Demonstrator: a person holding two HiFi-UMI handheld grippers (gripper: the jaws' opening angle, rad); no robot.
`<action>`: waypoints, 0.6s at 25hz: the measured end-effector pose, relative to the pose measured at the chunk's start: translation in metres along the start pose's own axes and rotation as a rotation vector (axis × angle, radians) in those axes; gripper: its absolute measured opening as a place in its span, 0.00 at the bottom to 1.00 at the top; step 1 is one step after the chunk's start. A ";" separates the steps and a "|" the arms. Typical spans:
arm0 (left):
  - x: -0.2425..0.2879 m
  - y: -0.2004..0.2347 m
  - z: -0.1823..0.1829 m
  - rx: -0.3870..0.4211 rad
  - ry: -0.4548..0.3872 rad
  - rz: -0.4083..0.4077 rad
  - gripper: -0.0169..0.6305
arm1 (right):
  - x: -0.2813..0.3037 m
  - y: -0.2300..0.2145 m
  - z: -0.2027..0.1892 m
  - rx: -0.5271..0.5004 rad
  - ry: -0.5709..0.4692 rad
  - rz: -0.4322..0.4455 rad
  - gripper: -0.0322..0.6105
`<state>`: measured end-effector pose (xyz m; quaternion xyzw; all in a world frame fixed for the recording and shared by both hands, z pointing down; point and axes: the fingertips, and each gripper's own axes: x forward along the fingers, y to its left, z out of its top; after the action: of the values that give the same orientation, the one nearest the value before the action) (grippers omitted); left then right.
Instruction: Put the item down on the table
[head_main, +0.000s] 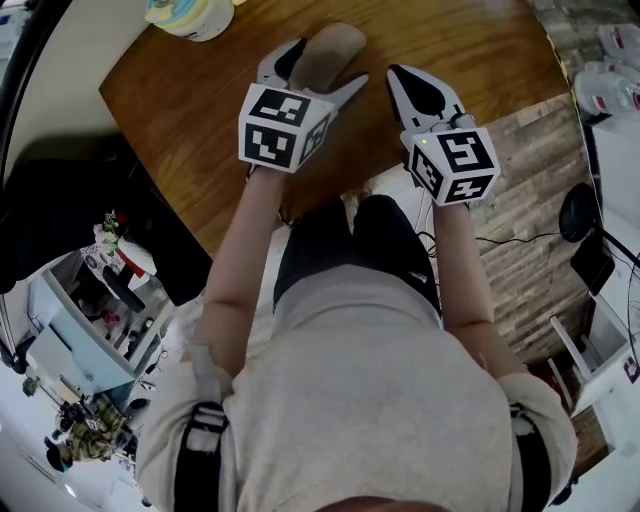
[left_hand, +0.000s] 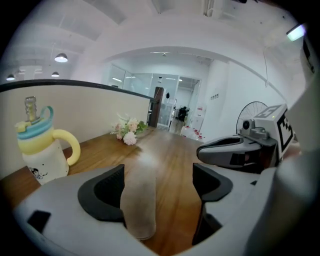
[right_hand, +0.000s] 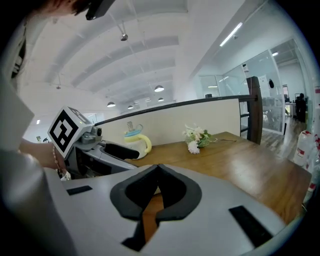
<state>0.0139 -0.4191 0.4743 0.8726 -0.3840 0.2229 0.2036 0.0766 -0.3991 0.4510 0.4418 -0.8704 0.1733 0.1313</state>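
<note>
Both jaws of the left gripper (head_main: 328, 62) stand wide apart round the tan item (left_hand: 138, 200) (right gripper (head_main: 408, 85) closed, empty), seemingly resting on the table (head_main: 200, 100), so withdraw straight back.

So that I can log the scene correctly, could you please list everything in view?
table: one, brown wood, in front of the person
soft item: one, beige, between the jaws of the left gripper
cup: one, white with yellow handle and blue lid, on the table, far left
flowers: one bunch, pink and white, at the table's far edge
left gripper: one, grey, jaws apart, not pressing the item
right gripper: one, grey, jaws together, empty
</note>
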 end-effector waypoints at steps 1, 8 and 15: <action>-0.005 -0.005 0.005 -0.001 -0.013 -0.007 0.67 | -0.004 0.003 0.005 -0.009 -0.010 0.003 0.07; -0.050 -0.029 0.038 0.017 -0.126 -0.034 0.48 | -0.029 0.028 0.048 -0.074 -0.091 0.024 0.07; -0.095 -0.050 0.065 0.014 -0.256 -0.034 0.30 | -0.057 0.052 0.078 -0.120 -0.149 0.058 0.07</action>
<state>0.0094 -0.3669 0.3599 0.9017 -0.3902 0.1090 0.1508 0.0614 -0.3620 0.3490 0.4195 -0.8989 0.0912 0.0873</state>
